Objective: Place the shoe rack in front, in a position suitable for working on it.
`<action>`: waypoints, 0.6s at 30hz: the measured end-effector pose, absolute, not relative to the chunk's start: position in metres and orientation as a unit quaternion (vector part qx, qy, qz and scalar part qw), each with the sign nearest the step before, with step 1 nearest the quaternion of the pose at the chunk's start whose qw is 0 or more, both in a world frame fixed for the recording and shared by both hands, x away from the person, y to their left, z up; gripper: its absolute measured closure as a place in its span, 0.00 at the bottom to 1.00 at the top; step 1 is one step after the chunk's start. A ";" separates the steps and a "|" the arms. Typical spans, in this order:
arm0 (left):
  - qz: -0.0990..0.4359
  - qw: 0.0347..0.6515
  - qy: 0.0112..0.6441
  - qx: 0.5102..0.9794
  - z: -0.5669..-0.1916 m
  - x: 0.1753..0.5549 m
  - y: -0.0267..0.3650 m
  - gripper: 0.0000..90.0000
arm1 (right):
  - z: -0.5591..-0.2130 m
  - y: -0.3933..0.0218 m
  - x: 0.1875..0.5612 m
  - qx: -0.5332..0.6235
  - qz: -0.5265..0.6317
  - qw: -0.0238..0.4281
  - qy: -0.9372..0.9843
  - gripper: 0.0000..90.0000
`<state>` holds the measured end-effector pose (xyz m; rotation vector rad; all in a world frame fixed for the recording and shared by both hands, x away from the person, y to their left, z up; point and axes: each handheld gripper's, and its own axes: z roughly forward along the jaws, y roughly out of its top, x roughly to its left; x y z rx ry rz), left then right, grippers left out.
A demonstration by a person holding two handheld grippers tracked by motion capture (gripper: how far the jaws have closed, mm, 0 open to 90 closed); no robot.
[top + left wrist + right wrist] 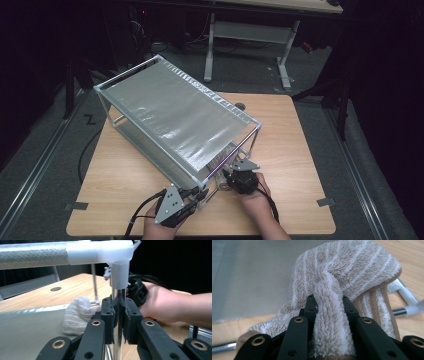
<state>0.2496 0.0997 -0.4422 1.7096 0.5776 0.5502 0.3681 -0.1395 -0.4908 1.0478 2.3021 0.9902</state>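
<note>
Rack (170, 107), one towel (342, 277), two grippers

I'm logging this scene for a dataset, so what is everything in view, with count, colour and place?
rack: one, silver tubes with white corner joints and grey shelves, standing slantwise on the table.
towel: one, beige with white stripes, at the rack's near end by its lower shelf.
table: one, light wood, under the rack.
desk: one, white legs, behind the table.
left hand-held gripper: one, black, shut on the rack's near corner post.
right hand-held gripper: one, black, shut on the towel.
</note>
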 end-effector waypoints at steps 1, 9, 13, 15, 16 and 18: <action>0.237 0.586 0.248 0.734 -0.442 0.249 0.101 0.90 | -0.490 -0.140 0.365 0.378 0.354 0.211 0.829 0.81; 0.244 0.586 0.247 0.732 -0.443 0.247 0.111 0.89 | -0.490 -0.149 0.348 0.386 0.360 0.209 0.823 0.80; 0.244 0.590 0.242 0.731 -0.444 0.247 0.114 0.89 | -0.483 -0.154 0.339 0.380 0.389 0.226 0.808 0.80; 0.239 0.593 0.242 0.730 -0.445 0.247 0.116 0.89 | -0.476 -0.155 0.330 0.372 0.406 0.235 0.801 0.80; 0.238 0.594 0.242 0.730 -0.445 0.248 0.116 0.89 | -0.473 -0.156 0.326 0.370 0.413 0.237 0.798 0.80; 0.236 0.594 0.241 0.730 -0.445 0.248 0.116 0.89 | -0.470 -0.155 0.320 0.363 0.423 0.239 0.795 0.80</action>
